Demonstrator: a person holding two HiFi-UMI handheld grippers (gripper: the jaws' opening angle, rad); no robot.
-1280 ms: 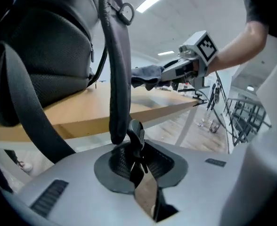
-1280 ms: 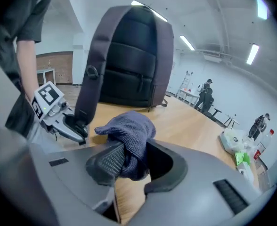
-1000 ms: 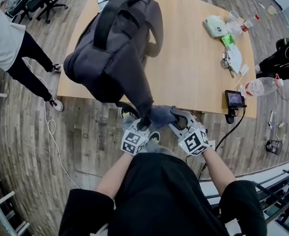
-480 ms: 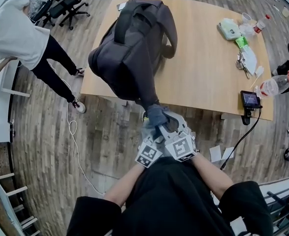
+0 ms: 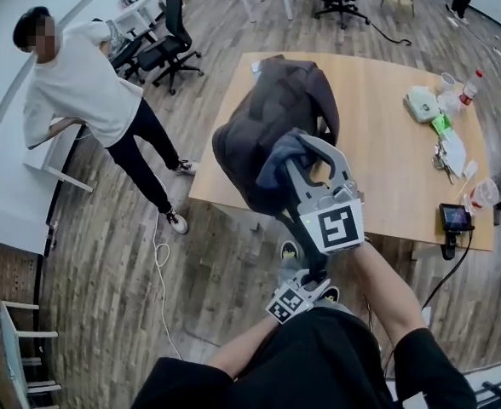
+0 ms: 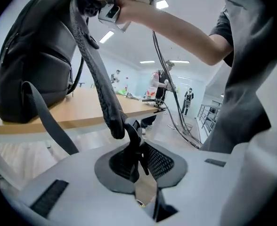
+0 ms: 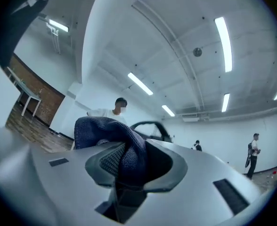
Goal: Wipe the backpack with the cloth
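A dark grey backpack point(image 5: 272, 113) lies on the wooden table point(image 5: 387, 169), its lower end hanging over the near edge. My right gripper point(image 5: 297, 153) is raised in front of it, shut on a bunched dark blue cloth point(image 5: 278, 158). In the right gripper view the cloth point(image 7: 117, 142) fills the jaws. My left gripper point(image 6: 134, 145) is shut on the end of a backpack strap point(image 6: 98, 79), which runs taut up to the bag point(image 6: 35, 55). In the head view only the left gripper's marker cube point(image 5: 291, 301) shows, low and close to my body beneath the right arm.
A person in a white shirt point(image 5: 80, 83) stands left of the table beside office chairs point(image 5: 165, 41). A white box point(image 5: 423, 105), a bottle point(image 5: 470, 88), papers and a small screen point(image 5: 453, 217) sit at the table's right end. A cable point(image 5: 161, 262) trails on the floor.
The right gripper rose steeply with the cloth, from near the floor up to the backpack's near end. The left gripper drew back toward my body with the strap. The head view tilted up.
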